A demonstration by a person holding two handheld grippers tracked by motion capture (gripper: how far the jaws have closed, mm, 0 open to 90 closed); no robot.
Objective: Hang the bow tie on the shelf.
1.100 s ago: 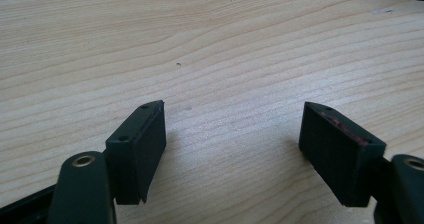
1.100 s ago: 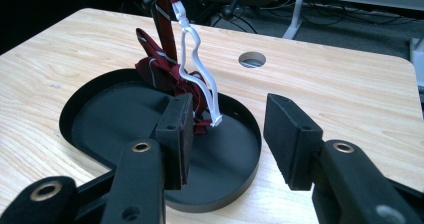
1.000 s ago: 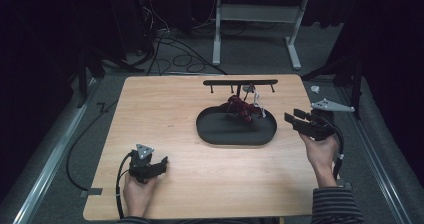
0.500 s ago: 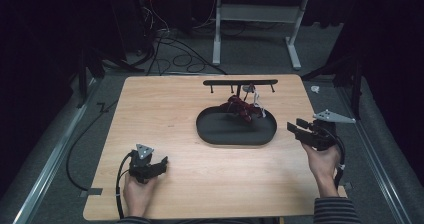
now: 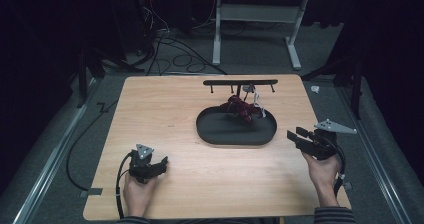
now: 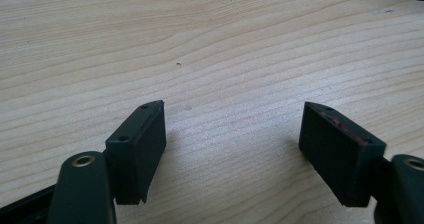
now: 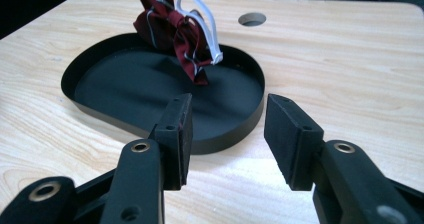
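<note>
Trouble ahead: my right gripper (image 7: 227, 134), spread and holding nothing, faces the red cloth (image 7: 172, 26) hanging into the black tray (image 7: 235, 129); reaching low, I'd hit the rim. Left gripper (image 6: 232, 154) rests released on the table (image 6: 200, 44).

light: table (image 5: 165, 114) lit, surroundings dark | focus: high view slightly soft | shadows: faint, perhaps overhead source

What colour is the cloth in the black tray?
Dark red with thin pale stripes, on the cloth; the right gripper view shows it best.
</note>
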